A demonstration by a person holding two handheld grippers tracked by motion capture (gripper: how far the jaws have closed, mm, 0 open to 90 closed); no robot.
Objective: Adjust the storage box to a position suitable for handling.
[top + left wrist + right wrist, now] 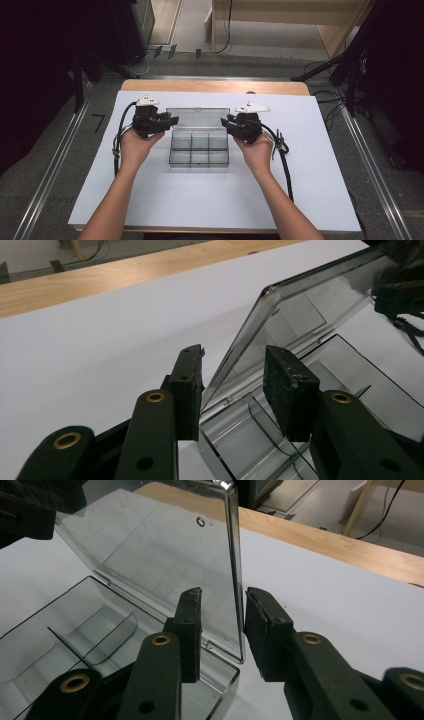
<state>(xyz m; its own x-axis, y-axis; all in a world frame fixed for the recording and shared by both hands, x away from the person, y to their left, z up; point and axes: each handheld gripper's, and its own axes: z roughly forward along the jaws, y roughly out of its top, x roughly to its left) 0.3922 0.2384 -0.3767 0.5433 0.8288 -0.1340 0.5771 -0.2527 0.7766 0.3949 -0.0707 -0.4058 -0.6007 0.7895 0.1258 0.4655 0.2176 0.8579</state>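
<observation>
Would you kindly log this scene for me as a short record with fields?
Item: clear compartment box, no contents visible
Lid: lid raised, hinged at the far side
Left gripper: left gripper straddles the lid's left edge, jaws apart
Right gripper: right gripper straddles the lid's right edge, jaws apart
Surface: white sheet on a wooden table
</observation>
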